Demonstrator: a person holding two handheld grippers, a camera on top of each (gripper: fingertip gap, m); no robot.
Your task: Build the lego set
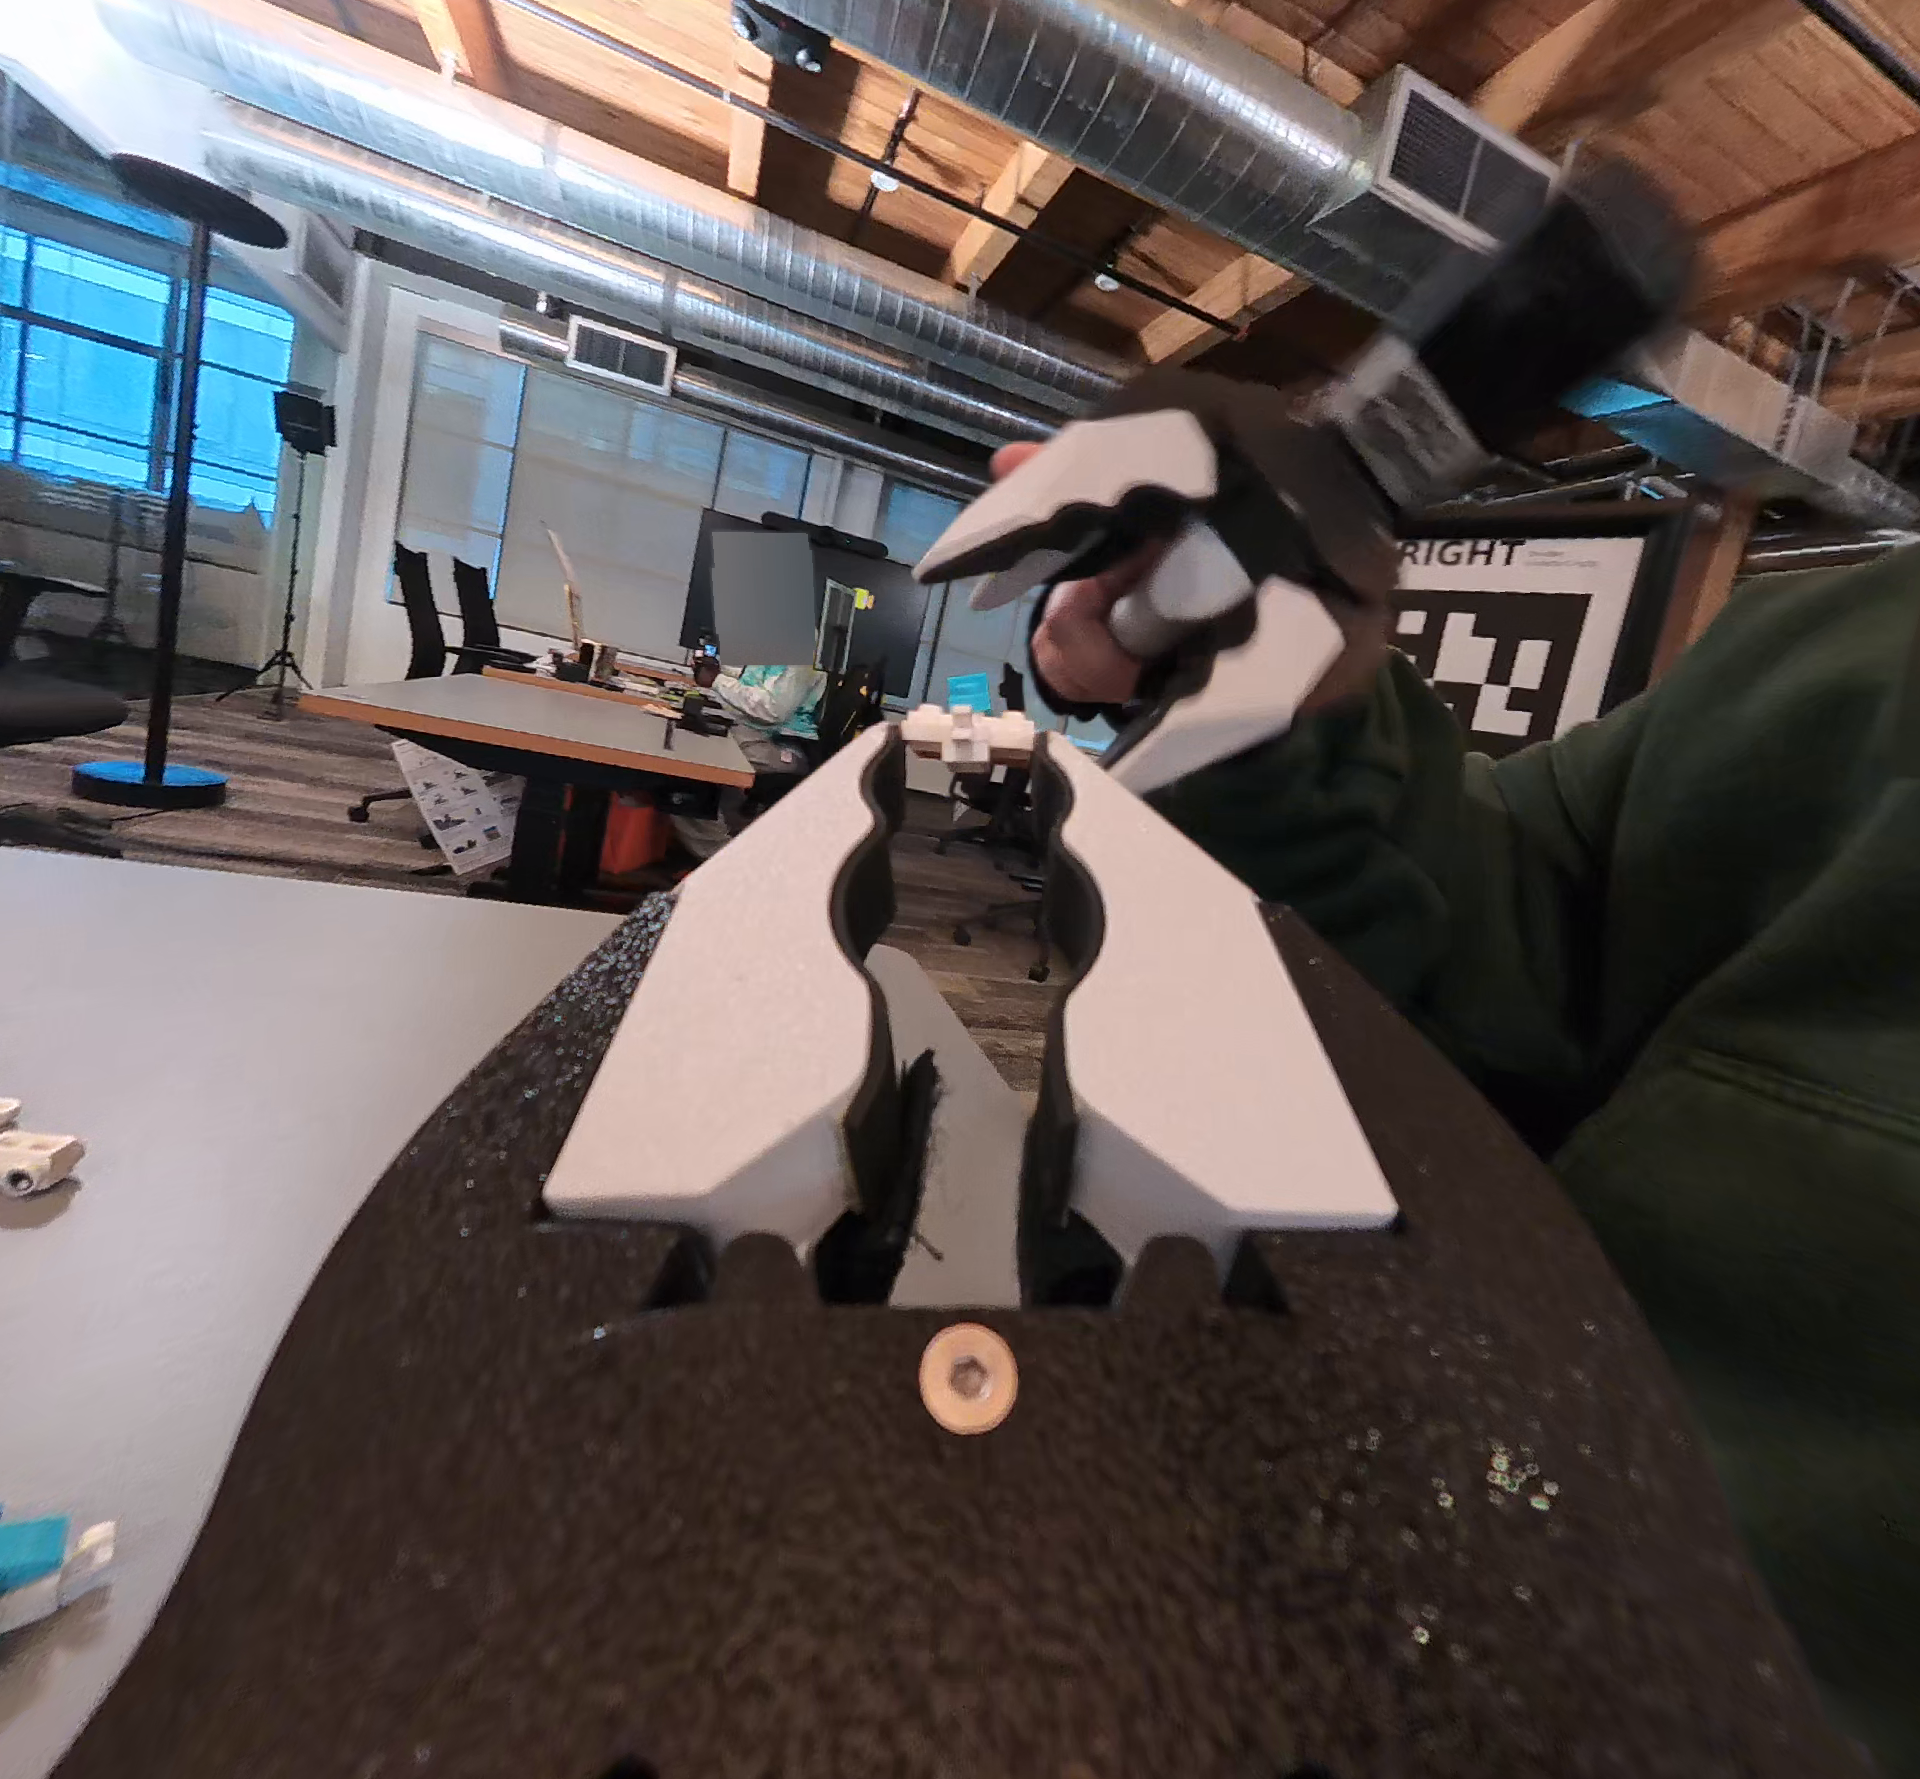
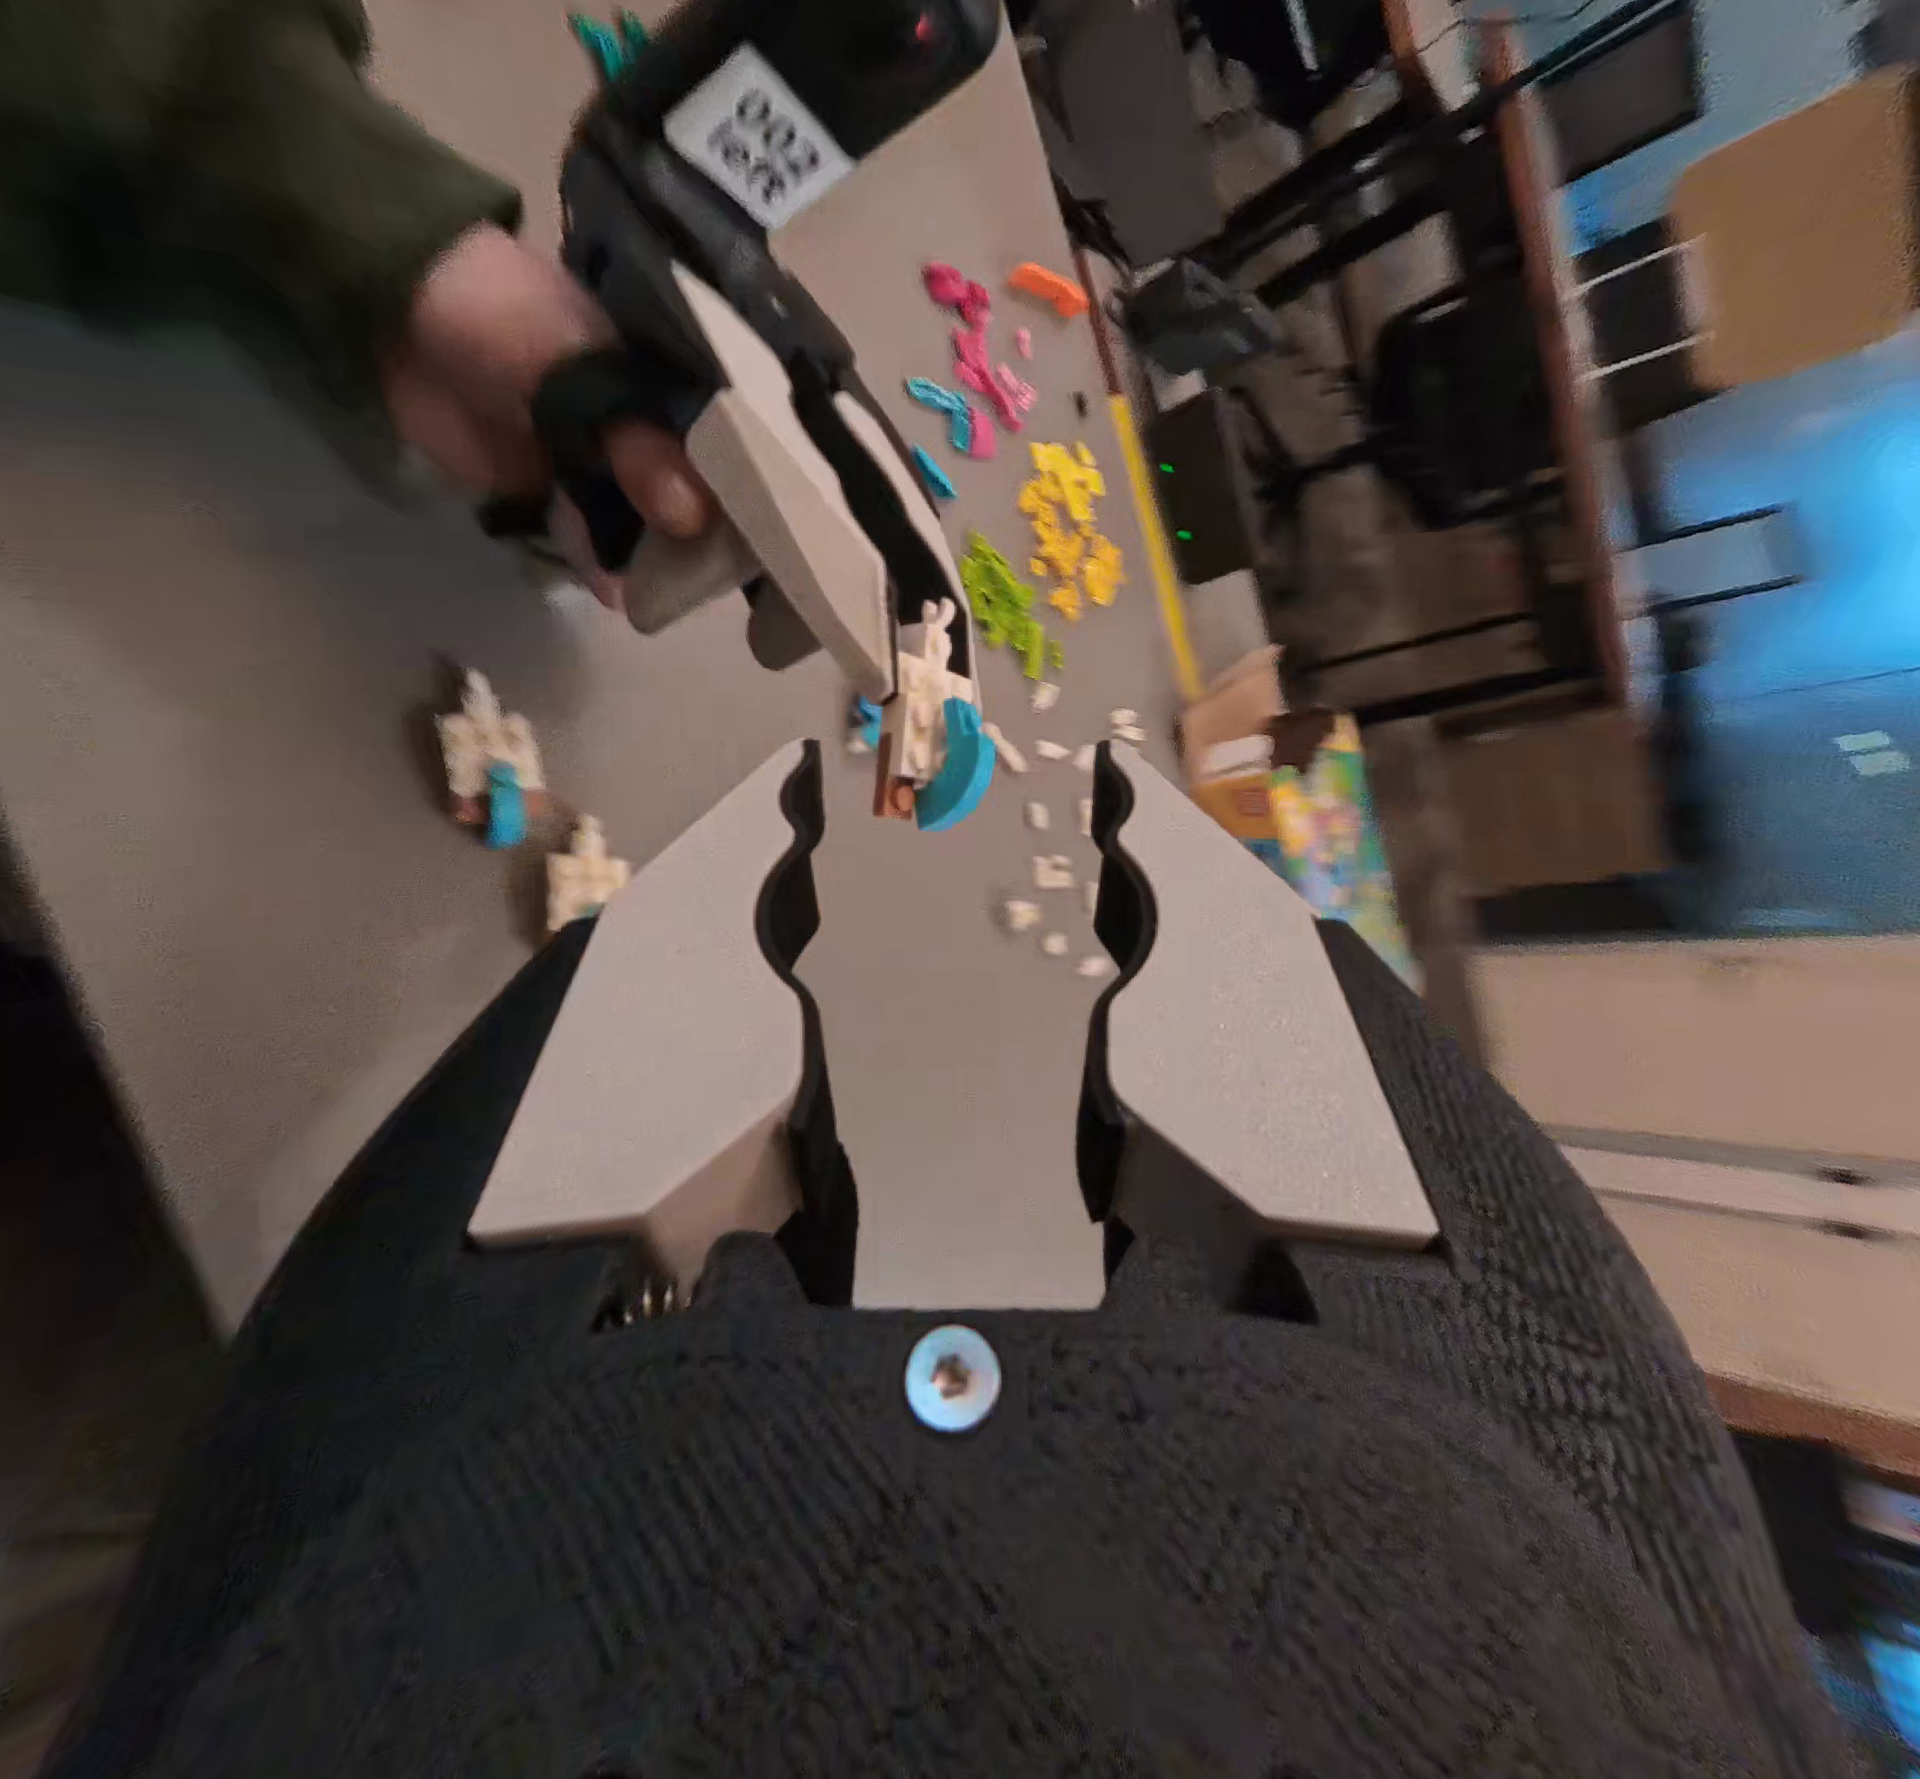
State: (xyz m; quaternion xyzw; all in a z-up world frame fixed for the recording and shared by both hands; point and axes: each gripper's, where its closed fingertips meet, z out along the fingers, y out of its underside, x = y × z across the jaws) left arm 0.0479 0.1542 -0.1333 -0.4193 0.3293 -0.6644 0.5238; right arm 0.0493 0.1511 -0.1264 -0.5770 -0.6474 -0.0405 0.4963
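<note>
Left claw [image 1: 971,742] clamped narrow on studded white-and-tan brick assembly [image 2: 920,721] with curved blue piece. Right claw [image 2: 956,758] spread wide, bare, just beside assembly, above smooth grey worktop [image 2: 260,846].

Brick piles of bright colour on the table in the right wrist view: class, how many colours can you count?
5: pink, orange, teal, yellow and lime green, all on the grey table beyond the fingers. The picture is blurred, so others may be hidden.
</note>
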